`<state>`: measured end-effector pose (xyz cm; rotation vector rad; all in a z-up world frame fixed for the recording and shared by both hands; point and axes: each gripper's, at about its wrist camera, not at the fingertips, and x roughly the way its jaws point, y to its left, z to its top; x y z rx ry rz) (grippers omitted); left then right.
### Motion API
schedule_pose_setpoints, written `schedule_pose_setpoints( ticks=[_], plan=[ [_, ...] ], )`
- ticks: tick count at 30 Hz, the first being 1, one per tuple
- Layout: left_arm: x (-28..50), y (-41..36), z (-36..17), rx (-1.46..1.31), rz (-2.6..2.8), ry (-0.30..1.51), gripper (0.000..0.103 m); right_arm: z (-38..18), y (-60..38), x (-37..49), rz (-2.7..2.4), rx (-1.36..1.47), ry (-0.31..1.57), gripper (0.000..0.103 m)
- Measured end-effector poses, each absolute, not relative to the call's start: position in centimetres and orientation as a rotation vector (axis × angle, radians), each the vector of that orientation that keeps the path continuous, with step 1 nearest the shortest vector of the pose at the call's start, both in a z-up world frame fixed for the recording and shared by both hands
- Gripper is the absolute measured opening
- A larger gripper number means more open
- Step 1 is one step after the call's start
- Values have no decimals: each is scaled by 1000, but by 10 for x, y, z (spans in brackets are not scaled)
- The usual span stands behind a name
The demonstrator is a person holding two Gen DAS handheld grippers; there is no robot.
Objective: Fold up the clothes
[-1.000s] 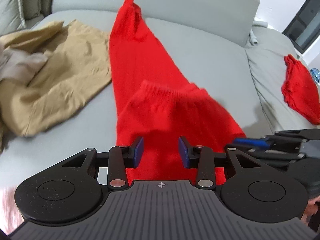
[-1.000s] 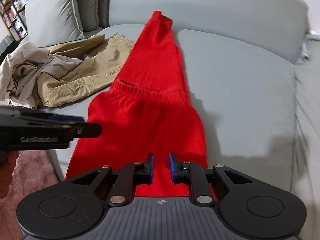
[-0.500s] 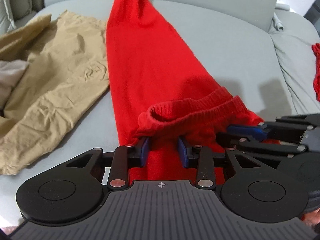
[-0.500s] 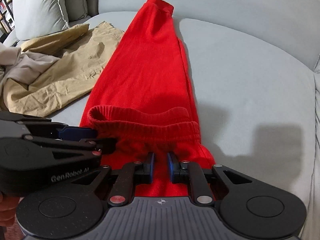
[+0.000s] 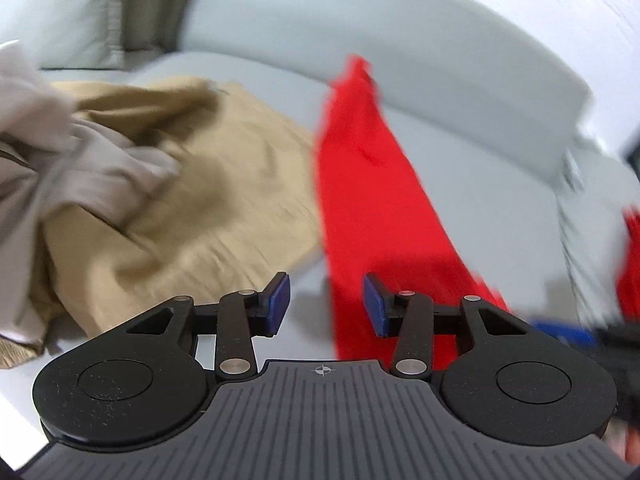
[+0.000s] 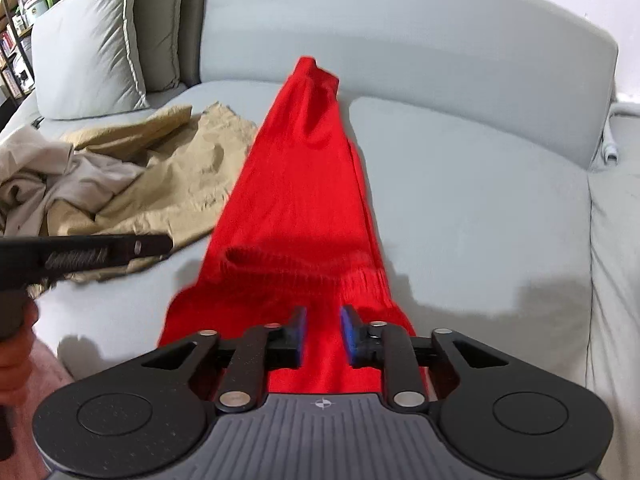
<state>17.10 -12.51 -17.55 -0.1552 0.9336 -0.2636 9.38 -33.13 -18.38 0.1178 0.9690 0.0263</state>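
Observation:
Long red trousers point(image 6: 304, 184) lie lengthwise on the grey sofa point(image 6: 460, 200). Their ribbed waistband point(image 6: 296, 266) is folded over onto the legs. My right gripper point(image 6: 323, 334) hovers just above the folded near end. Its jaws are opening, and the cloth lies below the blue pads, not pinched. My left gripper point(image 5: 326, 304) is off the left edge of the red trousers point(image 5: 372, 200), in a blurred view. Its jaws are opening too, with nothing between them. From the right wrist view the left gripper point(image 6: 92, 256) shows side-on at the left.
Crumpled tan trousers point(image 6: 180, 168) and a pale grey-beige garment point(image 6: 48, 184) lie left of the red trousers. A second red garment point(image 5: 632, 264) sits at the far right. A grey cushion point(image 6: 92, 40) leans at the back left. A pink rug point(image 6: 36, 400) lies below the seat's front edge.
Both grippers carried the waistband forward onto the legs and let it go. The left gripper then swung left off the cloth and the right one drew back a little. Both now stand wider.

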Motion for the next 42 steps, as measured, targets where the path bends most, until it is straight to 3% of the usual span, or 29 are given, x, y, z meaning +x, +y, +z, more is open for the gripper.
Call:
schedule_pose_setpoints(
  ticks=[7, 10, 17, 23, 24, 25, 27, 33, 37, 42],
  plan=[
    [262, -125, -196, -377, -183, 816, 45, -166, -328, 161, 36, 97, 883, 27],
    [301, -125, -217, -410, -165, 856, 44, -166, -330, 212, 49, 61, 865, 28],
    [354, -102, -214, -354, -109, 769, 44, -199, -329, 344, 18, 32, 801, 39],
    [370, -75, -229, -483, -54, 848, 44, -225, -311, 410, 6, 110, 806, 47],
    [370, -76, -228, -474, -58, 844, 44, -230, -306, 417, -4, 82, 822, 46],
    [371, -77, -227, -458, -65, 841, 44, -235, -300, 423, -20, 46, 838, 37],
    [370, -80, -226, -431, -76, 840, 44, -238, -295, 427, -30, 7, 852, 4],
    [366, -78, -221, -452, -63, 835, 44, -196, -296, 369, -45, -55, 748, 4],
    [367, -82, -219, -444, -70, 832, 44, -186, -306, 331, -71, -33, 818, 4],
    [365, -89, -218, -425, -81, 840, 44, -221, -303, 323, -38, -29, 973, 7]
  ],
)
